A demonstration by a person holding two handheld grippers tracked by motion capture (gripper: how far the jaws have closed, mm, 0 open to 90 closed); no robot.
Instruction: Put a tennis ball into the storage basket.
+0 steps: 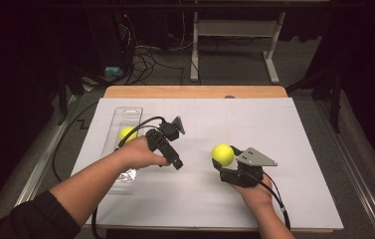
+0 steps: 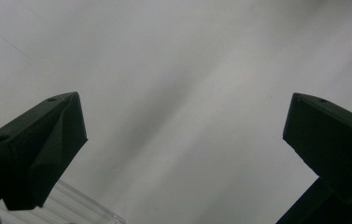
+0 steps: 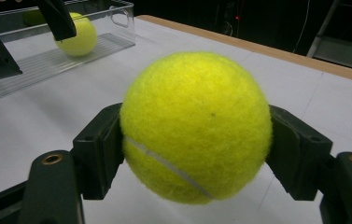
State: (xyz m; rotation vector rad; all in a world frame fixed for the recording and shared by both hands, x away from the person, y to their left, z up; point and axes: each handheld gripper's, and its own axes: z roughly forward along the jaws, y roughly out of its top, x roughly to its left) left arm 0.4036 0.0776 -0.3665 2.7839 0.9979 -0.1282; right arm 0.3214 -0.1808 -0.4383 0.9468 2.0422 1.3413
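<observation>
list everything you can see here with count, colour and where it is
tennis ball in the right gripper: 1, yellow, clamped between the jaws, right of the table's middle
tennis ball in the bin: 1, yellow, inside the clear bin at the left
clear bin: 1, transparent plastic, long, on the left part of the white sheet
white sheet: 1, white, covers most of the table top
table: 1, light wood, edge shows beyond the sheet
desk frame: 1, white, on the floor behind the table
cables: several, dark, on the floor behind
left gripper: 1, black, jaws apart, near the bin
right gripper: 1, black, shut on a ball
forearms: 2, left one with a dark sleeve, from the bottom edge
</observation>
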